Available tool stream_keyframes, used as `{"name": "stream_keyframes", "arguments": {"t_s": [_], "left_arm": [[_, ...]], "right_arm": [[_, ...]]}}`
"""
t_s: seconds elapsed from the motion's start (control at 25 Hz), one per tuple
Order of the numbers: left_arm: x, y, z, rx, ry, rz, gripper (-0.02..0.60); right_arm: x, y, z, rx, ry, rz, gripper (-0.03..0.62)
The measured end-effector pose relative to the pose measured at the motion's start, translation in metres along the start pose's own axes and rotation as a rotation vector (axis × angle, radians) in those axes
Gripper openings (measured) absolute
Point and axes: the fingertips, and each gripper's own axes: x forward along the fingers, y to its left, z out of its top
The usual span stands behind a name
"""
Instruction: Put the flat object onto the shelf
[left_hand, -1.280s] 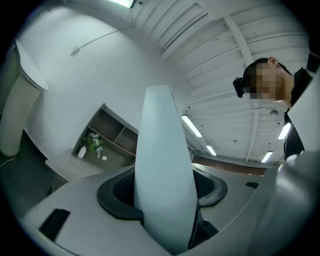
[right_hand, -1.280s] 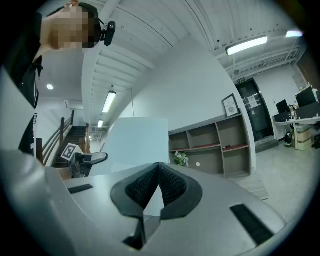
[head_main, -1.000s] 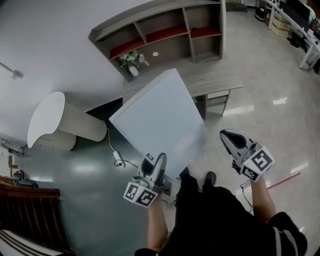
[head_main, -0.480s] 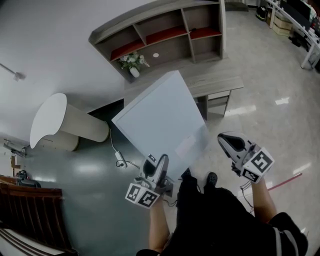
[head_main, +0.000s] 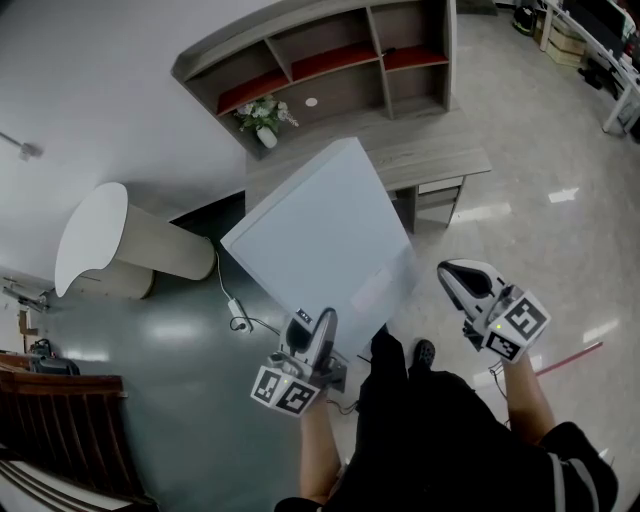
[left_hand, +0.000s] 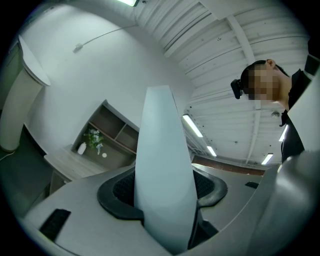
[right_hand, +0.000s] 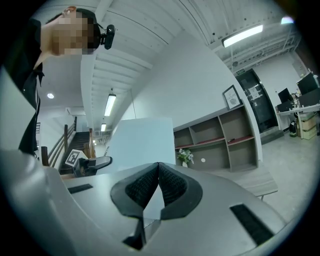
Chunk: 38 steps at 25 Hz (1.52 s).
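A large flat white board (head_main: 320, 235) is held up, tilted, in front of the person. My left gripper (head_main: 320, 325) is shut on its near bottom edge; the board (left_hand: 162, 165) runs edge-on between the jaws. My right gripper (head_main: 452, 272) hangs apart at the right of the board, shut with nothing in it, its pads (right_hand: 170, 182) meeting at the tips. From there the board's face (right_hand: 142, 140) shows. The grey shelf unit (head_main: 330, 60) with red-lined compartments stands against the wall beyond the board, on a wooden desk (head_main: 435, 160).
A vase of flowers (head_main: 264, 120) and a small white disc (head_main: 312, 102) sit on the desk under the shelf. A white rounded stand (head_main: 110, 245) is at the left. A cable with a plug (head_main: 238, 322) lies on the floor. A dark stair railing (head_main: 50, 430) is at the bottom left.
The board stays in the left gripper and has hardly shifted. The right gripper stays shut beside it.
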Motion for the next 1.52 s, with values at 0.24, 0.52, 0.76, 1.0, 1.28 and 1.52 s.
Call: {"name": "stream_keyframes", "arguments": {"t_s": [0.24, 0.52, 0.76, 1.0, 1.28, 1.52], "left_arm": [[0.028, 0.034, 0.011, -0.013, 0.005, -0.036, 0.27], [0.068, 0.081, 0.041, -0.021, 0.015, -0.093, 0.268], [0.097, 0.123, 0.07, -0.007, 0.022, -0.133, 0.267], [0.113, 0.171, 0.089, -0.025, 0.023, -0.141, 0.267], [0.133, 0.203, 0.107, -0.04, 0.025, -0.155, 0.267], [0.159, 0.217, 0.109, -0.031, 0.027, -0.13, 0.265]], "right_arm": [[0.032, -0.022, 0.005, -0.005, 0.015, -0.049, 0.012], [0.089, -0.042, 0.027, -0.03, -0.006, -0.095, 0.012], [0.14, -0.053, 0.038, -0.043, -0.019, -0.127, 0.012], [0.184, -0.054, 0.037, -0.053, -0.011, -0.146, 0.012], [0.206, -0.068, 0.035, -0.056, 0.029, -0.175, 0.012], [0.224, -0.094, 0.035, -0.047, 0.037, -0.157, 0.012]]}}
